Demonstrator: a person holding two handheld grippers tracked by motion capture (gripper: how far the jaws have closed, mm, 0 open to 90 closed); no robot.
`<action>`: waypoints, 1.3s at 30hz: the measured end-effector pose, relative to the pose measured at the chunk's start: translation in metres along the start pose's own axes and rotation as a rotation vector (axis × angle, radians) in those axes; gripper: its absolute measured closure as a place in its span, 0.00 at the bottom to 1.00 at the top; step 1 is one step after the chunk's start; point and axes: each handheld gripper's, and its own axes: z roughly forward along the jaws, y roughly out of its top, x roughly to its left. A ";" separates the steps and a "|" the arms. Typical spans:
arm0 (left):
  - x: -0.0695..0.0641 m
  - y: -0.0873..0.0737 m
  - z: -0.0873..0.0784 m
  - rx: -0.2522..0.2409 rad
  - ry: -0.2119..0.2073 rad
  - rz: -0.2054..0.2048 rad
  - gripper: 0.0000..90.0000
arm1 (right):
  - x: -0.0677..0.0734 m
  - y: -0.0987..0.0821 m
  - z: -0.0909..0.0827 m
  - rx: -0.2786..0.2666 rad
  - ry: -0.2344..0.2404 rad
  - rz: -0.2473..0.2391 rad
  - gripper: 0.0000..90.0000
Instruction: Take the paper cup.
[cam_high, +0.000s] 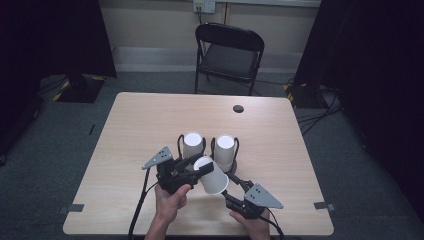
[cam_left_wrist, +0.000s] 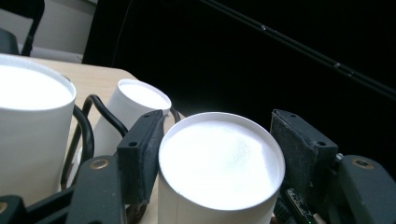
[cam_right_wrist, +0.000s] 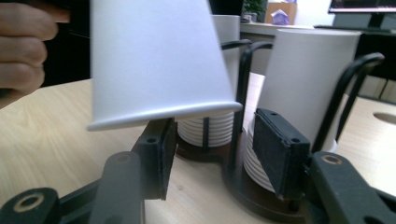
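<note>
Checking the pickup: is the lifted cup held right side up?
No, the cup in the left gripper hangs upside down, rim lowest.

left gripper (cam_high: 192, 165) jaws clamped; right gripper (cam_high: 239, 186) jaws spread apart.

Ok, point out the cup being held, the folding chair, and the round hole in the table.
held cup (cam_high: 214, 179): high view, on its side wall.
folding chair (cam_high: 227, 59): high view, on the seat.
table hole (cam_high: 238, 108): high view, at its centre.
</note>
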 end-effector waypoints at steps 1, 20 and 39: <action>0.001 -0.001 0.000 0.004 -0.002 -0.008 0.41 | 0.000 0.000 0.000 0.000 0.000 0.000 0.55; 0.002 0.002 0.001 0.008 -0.101 -0.091 0.40 | 0.004 0.008 0.009 -0.148 0.006 -0.134 0.74; 0.003 0.000 0.000 -0.003 -0.120 -0.037 0.39 | 0.007 0.012 0.007 -0.153 0.020 -0.178 0.90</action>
